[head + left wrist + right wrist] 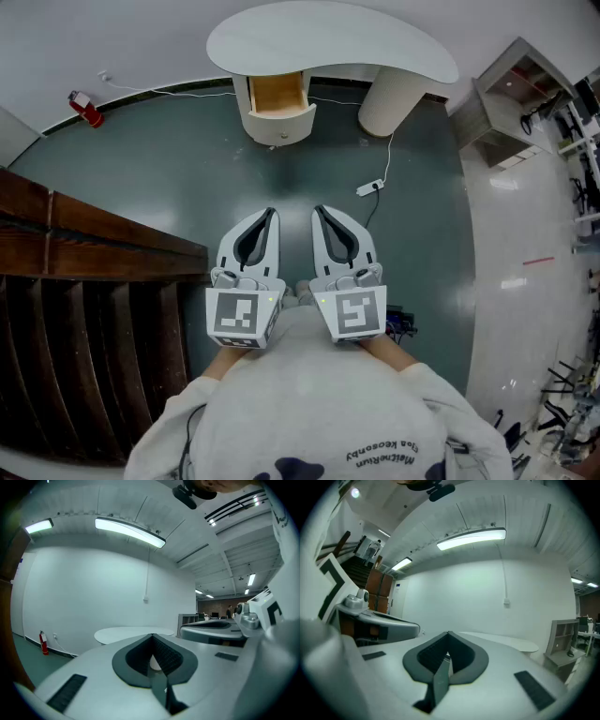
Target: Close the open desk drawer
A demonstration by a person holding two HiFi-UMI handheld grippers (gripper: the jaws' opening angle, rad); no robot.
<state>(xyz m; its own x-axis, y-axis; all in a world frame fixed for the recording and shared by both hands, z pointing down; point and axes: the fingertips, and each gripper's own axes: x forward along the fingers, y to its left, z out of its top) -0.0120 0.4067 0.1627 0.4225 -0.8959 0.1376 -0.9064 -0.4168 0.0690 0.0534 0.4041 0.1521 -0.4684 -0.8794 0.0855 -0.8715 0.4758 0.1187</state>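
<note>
A white curved desk (328, 42) stands far ahead on the dark floor. Its drawer (277, 97) is pulled open and shows a wooden inside. I hold both grippers close to my chest, side by side and pointing toward the desk, well short of it. The left gripper (271, 217) is shut with nothing in it, and so is the right gripper (318, 212). In the left gripper view the shut tips of the left gripper (152, 636) point at the desk top (126, 632). The right gripper view shows the right gripper (448, 634) shut, with the desk top (511, 643) beyond.
A dark wooden stair rail (94, 246) runs along my left. A power strip (369, 187) and its cable lie on the floor right of centre. A red fire extinguisher (86, 108) stands by the far wall. A white shelf unit (516, 98) stands at right.
</note>
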